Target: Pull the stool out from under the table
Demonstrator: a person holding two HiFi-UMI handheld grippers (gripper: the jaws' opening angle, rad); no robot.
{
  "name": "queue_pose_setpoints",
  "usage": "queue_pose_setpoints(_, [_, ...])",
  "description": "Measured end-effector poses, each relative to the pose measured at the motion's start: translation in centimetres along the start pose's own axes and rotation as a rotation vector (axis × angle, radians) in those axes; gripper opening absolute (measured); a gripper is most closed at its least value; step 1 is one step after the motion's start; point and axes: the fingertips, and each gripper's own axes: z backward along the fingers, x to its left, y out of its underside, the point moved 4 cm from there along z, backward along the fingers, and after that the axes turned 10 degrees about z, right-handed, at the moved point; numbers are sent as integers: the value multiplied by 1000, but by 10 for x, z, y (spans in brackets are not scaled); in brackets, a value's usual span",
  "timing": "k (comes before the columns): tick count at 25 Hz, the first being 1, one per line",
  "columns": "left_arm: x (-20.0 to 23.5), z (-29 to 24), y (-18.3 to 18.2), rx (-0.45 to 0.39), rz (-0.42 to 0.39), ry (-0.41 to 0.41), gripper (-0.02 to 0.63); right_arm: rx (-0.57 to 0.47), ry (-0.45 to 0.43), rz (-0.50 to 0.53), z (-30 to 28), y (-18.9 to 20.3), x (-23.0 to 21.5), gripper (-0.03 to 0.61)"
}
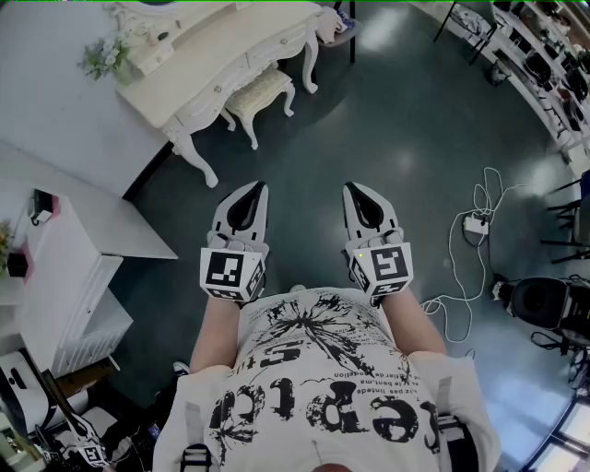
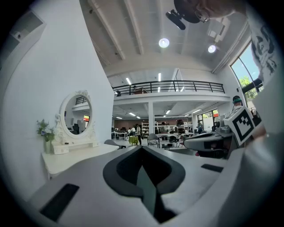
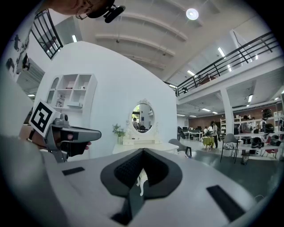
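Note:
A cream stool (image 1: 261, 90) with a padded seat stands tucked under the cream vanity table (image 1: 207, 57) at the upper left of the head view. Both grippers hover over the dark floor, well short of the stool and pointing toward it. My left gripper (image 1: 255, 187) is shut and empty, its jaws meeting at the tip (image 2: 142, 148). My right gripper (image 1: 354, 188) is also shut with nothing in it (image 3: 143, 151). The table's oval mirror (image 3: 142, 117) and the flowers (image 3: 118, 131) on it show in the right gripper view. The stool is mostly hidden behind the jaws there.
A white shelf unit (image 1: 64, 267) stands at the left. A power strip with white cables (image 1: 475, 224) lies on the floor at the right, near black equipment (image 1: 544, 300). Desks (image 1: 544, 55) line the upper right. A chair (image 1: 339, 23) stands beside the vanity.

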Motion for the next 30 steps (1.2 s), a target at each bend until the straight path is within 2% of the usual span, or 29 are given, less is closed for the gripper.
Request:
queue_pose_setpoints(8, [8, -3, 6, 11, 0, 12, 17, 23, 11, 1, -4, 7, 6, 15])
queue_pose_setpoints(14, [11, -7, 15, 36, 21, 33, 17, 67, 37, -38, -8, 17, 5, 15])
queue_pose_setpoints(19, [22, -20, 25, 59, 38, 13, 17, 95, 31, -31, -19, 29, -2, 15])
queue_pose_setpoints(25, [22, -61, 37, 71, 31, -44, 17, 127, -43, -10, -53, 59, -39, 17])
queue_pose_setpoints(30, [23, -126, 38, 58, 30, -147, 17, 104, -124, -14, -104, 73, -105, 17])
